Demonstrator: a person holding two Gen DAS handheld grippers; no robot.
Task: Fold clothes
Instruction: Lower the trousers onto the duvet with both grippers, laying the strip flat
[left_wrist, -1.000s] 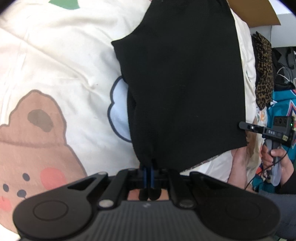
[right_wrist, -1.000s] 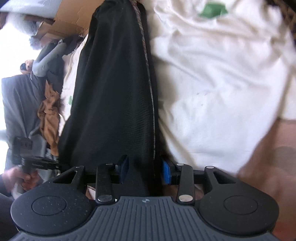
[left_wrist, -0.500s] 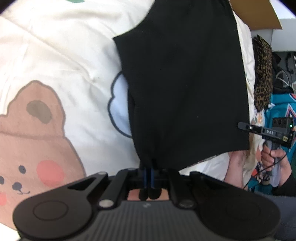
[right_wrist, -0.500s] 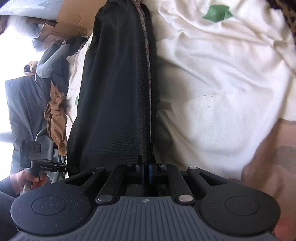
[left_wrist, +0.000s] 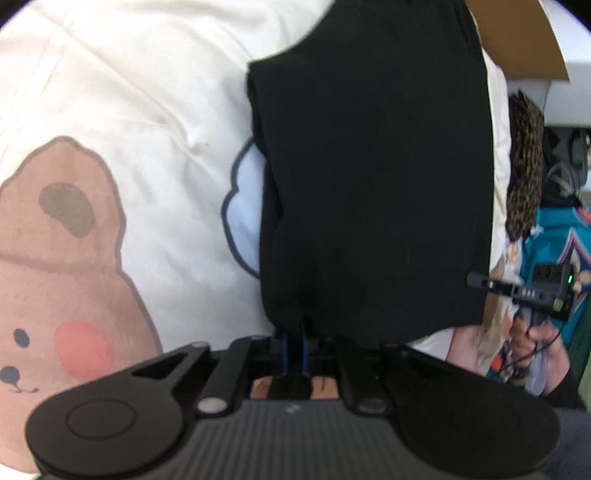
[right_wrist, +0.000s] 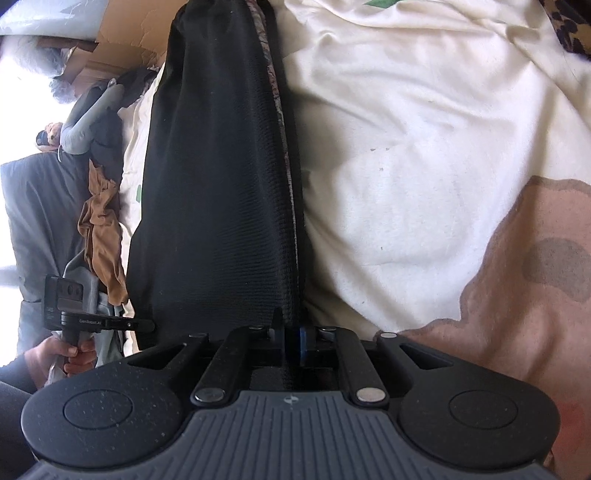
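Stretching away from both grippers, a black garment (left_wrist: 373, 177) lies on a cream bedsheet (left_wrist: 147, 92) printed with a brown cartoon bear (left_wrist: 55, 266) and a pale blue cloud shape (left_wrist: 242, 218), which the cloth partly covers. In the left wrist view the garment spreads as a broad dark panel directly ahead of the left gripper (left_wrist: 293, 341), and its near corner is drawn down into a narrow bunch between the two blue finger pads (left_wrist: 282, 349); the jaws stand nearly together, pinching that bunched corner. In the right wrist view the same garment (right_wrist: 218, 184) appears as a long band running forward from the right gripper (right_wrist: 291, 341), with a patterned edge strip along its right side, next to the bedsheet (right_wrist: 424, 147). The right jaws are likewise closed to a thin gap, with the near edge of the fabric clamped against a blue pad (right_wrist: 303, 343). Each view also catches the opposite gripper held in the person's hand: the right one (left_wrist: 524, 291) at the garment's far lower corner, the left one (right_wrist: 96, 321) at the band's lower left. Beyond the bed edge lie a leopard-print cloth (left_wrist: 524, 166), a teal printed garment (left_wrist: 561, 243), brown cardboard (right_wrist: 125, 33) and a tan rag (right_wrist: 103, 236).
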